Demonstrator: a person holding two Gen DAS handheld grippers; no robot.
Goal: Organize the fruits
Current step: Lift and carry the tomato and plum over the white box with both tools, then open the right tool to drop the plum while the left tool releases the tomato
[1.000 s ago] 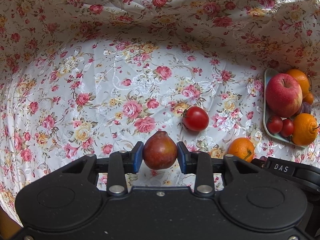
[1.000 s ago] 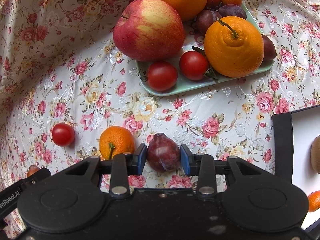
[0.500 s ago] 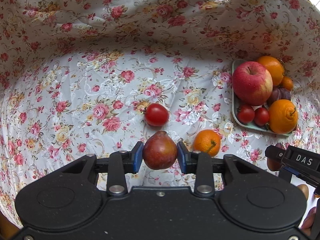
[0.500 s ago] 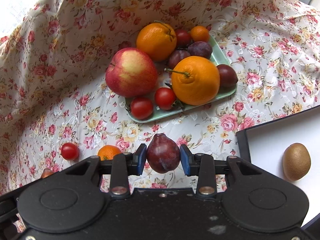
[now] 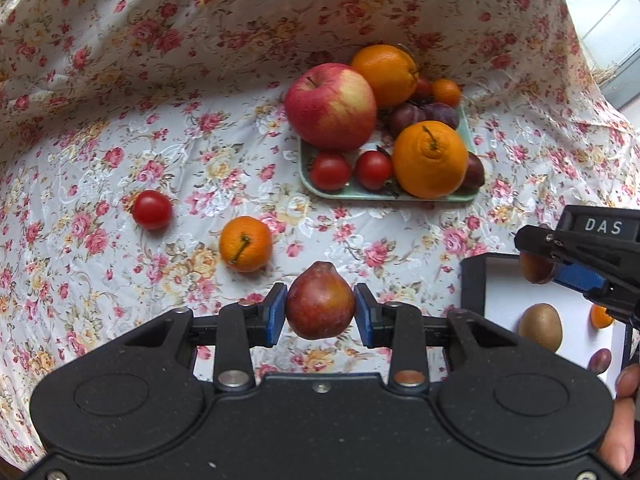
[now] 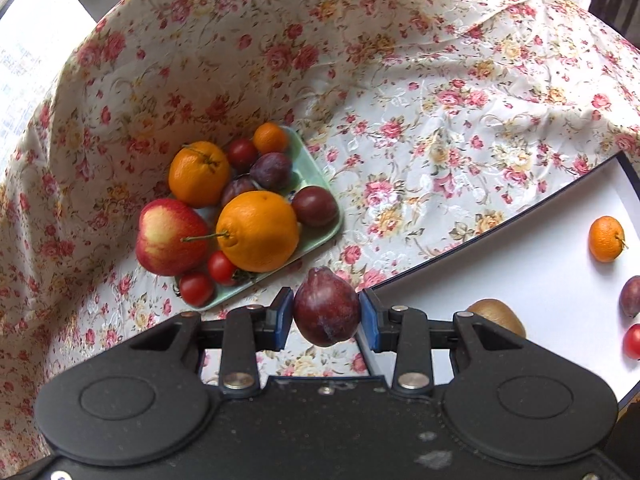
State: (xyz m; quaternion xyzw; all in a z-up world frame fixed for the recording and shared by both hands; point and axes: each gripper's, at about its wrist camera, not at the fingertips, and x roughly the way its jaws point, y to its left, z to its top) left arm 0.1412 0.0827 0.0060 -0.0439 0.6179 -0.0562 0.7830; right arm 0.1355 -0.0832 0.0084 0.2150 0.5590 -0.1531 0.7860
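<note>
Tray (image 5: pixel 348 196) sits on the tablecloth (image 5: pixel 120 140) near the raised back fold. On the tray: apple (image 5: pixel 330 106) at its left, two tomatoes (image 5: pixel 330 171) in front of the apple, one orange (image 5: pixel 430 159) at right front, another orange (image 5: pixel 384 70) behind the apple, plums (image 5: pixel 408 114) between the oranges. Loose on the cloth, left of and nearer than the tray: a tomato (image 5: pixel 152 210), a mandarin (image 5: pixel 245 244) to its right. Board (image 6: pixel 520 264) lies right of the tray, carrying a kiwi (image 6: pixel 496 314), a mandarin (image 6: pixel 606 239) and a plum (image 6: pixel 631 296) beyond the kiwi.

two held plums (image 5: pixel 320 306) (image 6: pixel 326 306), point-up
</note>
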